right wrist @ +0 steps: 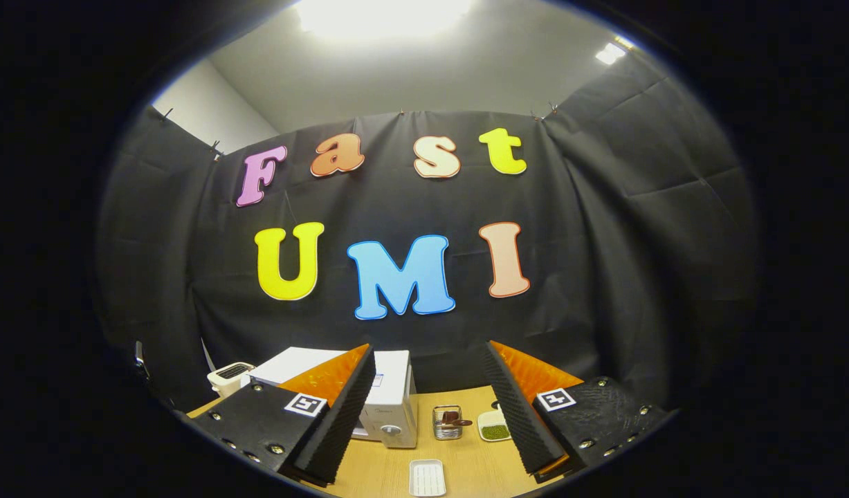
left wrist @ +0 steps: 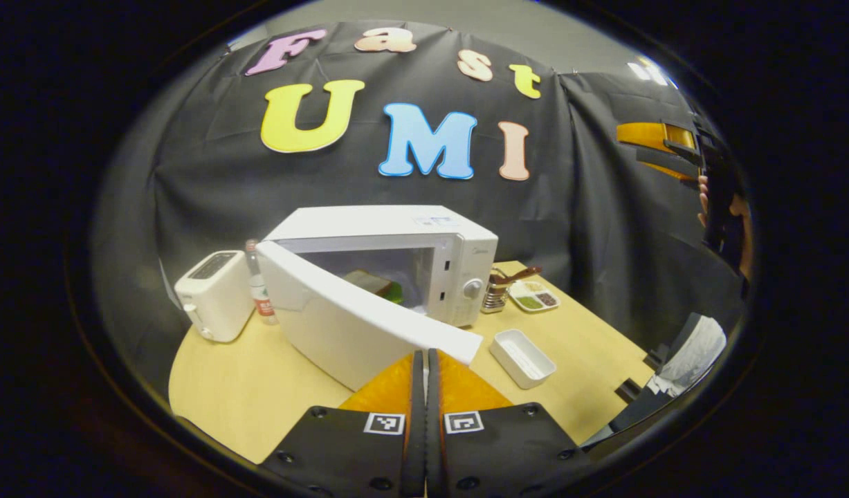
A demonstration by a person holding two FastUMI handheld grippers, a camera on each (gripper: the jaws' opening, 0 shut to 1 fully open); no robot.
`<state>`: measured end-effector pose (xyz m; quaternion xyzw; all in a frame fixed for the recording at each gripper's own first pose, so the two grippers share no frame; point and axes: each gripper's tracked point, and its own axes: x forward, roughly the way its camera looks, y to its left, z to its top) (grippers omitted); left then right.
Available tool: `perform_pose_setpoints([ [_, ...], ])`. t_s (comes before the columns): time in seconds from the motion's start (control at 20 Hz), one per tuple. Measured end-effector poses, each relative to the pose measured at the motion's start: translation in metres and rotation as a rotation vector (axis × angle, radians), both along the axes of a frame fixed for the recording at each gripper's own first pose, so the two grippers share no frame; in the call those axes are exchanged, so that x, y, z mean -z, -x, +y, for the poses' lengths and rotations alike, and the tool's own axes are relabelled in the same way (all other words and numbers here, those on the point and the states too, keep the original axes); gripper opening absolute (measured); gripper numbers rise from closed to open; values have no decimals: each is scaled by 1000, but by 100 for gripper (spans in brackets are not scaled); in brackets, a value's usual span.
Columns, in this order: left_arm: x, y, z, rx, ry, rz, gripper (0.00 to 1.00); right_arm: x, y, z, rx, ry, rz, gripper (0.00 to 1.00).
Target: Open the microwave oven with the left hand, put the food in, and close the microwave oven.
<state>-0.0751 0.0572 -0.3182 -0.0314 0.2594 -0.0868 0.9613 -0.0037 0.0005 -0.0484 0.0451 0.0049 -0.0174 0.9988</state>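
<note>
The microwave oven (left wrist: 396, 277) is seen sitting on the table (left wrist: 244, 387), and its door (left wrist: 355, 325) is swung partway open toward the front. The food (left wrist: 377, 285) is already inside, so the putting-in step looks done and only the closing is left. The food looks like a pale slice of bread with something green beside it, but it is small and half hidden by the door, so that is only a guess.

The left gripper (left wrist: 425, 387) is held low, right by the free edge of the door, with its two fingers pressed together and nothing between them. It is probably kept there so the door can be pushed shut. Whether the door is touched cannot be told.

The right gripper (right wrist: 427, 408) is held up high and back, with its fingers spread wide apart and nothing in them. It is likely kept out of the way, since its job seems finished.

A white tray (left wrist: 522, 357) is left lying on the table near the door.
</note>
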Motion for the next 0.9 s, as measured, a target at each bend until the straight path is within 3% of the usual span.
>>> perform_pose_setpoints([
  [0.4,8,-59,-33,72,5,20,7,0,0,-24,55,-22,-5,95],
  [0.9,18,-123,-54,72,11,43,7,-1,2,-46,121,14,-19,94],
])
